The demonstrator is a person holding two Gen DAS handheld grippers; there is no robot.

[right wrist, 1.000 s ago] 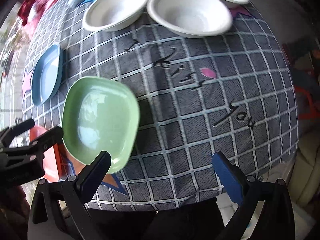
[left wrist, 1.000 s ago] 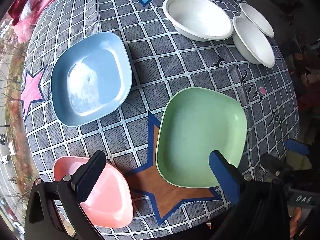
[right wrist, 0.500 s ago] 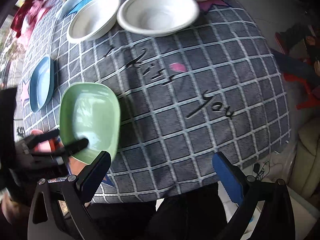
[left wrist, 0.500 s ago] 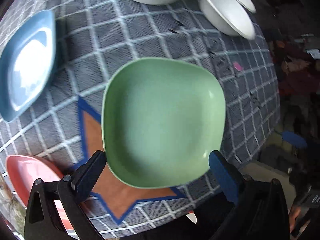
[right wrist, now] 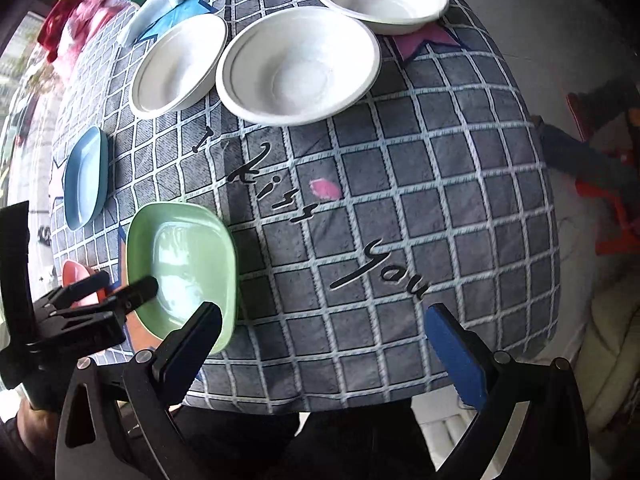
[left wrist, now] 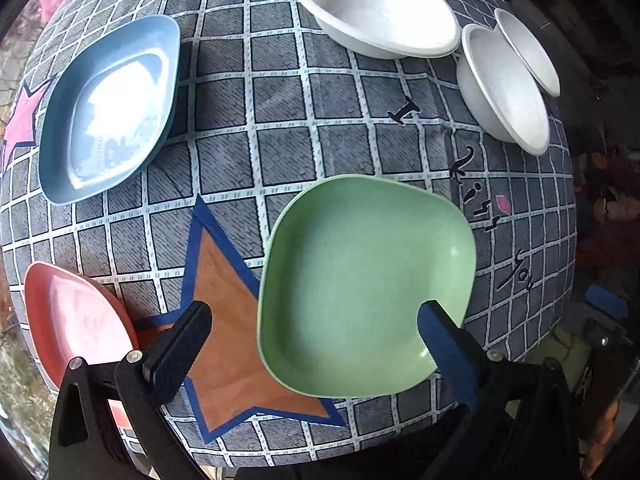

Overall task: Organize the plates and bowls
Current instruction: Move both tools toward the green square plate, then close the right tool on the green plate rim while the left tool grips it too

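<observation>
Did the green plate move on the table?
No. The green plate sits on the star's right arm, below "kiss", as before; only the cameras moved.

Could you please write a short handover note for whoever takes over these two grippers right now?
Left gripper: open, at the near edge of the square green plastic plate, not gripping.
Right gripper: open, empty, over the checked grey tablecloth.
Square blue plate and square pink plate lie separately; three round white bowls sit unstacked at the far side.
Done: nothing stacked.
Left: stack plates, nest bowls.
</observation>
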